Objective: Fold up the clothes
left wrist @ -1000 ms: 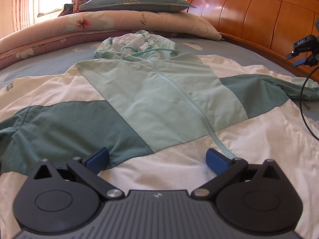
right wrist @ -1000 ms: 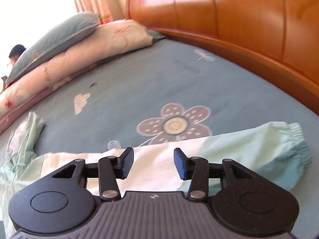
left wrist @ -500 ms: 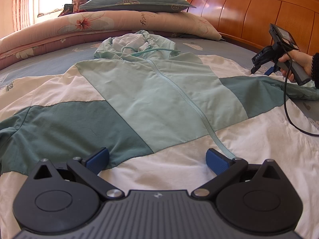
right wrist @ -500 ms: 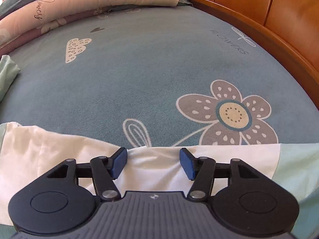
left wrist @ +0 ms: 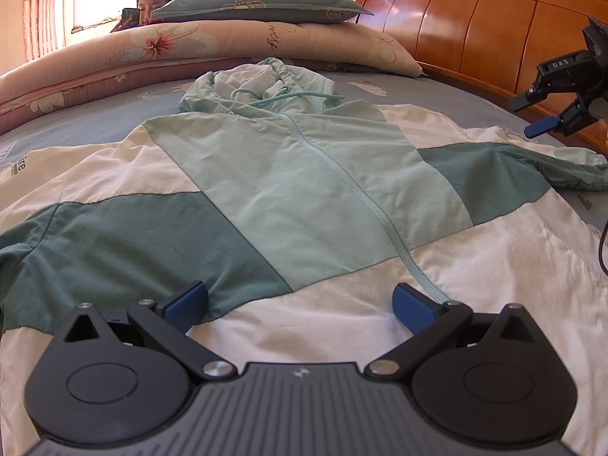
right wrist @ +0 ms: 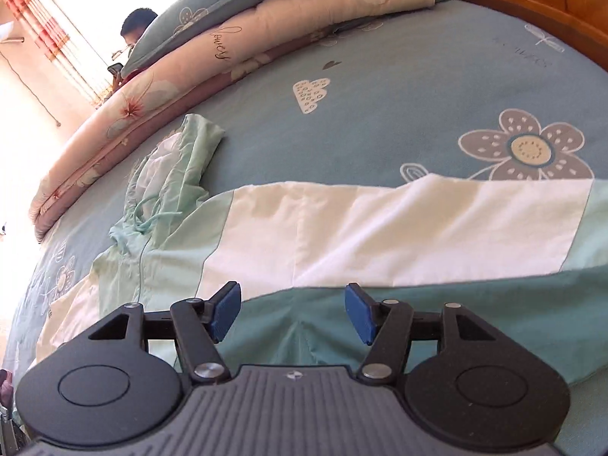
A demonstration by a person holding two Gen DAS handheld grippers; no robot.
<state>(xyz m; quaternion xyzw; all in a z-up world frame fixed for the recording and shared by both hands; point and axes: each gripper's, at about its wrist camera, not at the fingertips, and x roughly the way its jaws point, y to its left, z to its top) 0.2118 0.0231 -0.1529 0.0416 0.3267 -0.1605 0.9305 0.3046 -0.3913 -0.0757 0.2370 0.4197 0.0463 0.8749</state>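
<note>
A hooded zip jacket (left wrist: 304, 190) in mint, dark teal and white lies flat, front up, on the bed, its hood (left wrist: 262, 87) toward the pillows. My left gripper (left wrist: 300, 304) sits low over the hem beside the zip, jaws wide open, nothing between them. My right gripper (right wrist: 292, 311) hovers open over the jacket's right sleeve (right wrist: 494, 304), close to the dark teal band, and grips nothing. The left wrist view shows the right gripper (left wrist: 532, 116) at the far right edge above the sleeve's cuff end (left wrist: 570, 171).
A folded floral quilt (left wrist: 190, 49) with a green pillow (left wrist: 258, 2) on top lies across the far side of the bed. The wooden headboard (left wrist: 475, 26) runs along the right. A person (left wrist: 152, 0) holding a phone sits behind the quilt. A black cable (left wrist: 602, 243) hangs at the right edge.
The right gripper's jaws have widened and it has swung from the sleeve's cuff end toward the shoulder, so its view now takes in the hood. The left gripper has stayed put.
</note>
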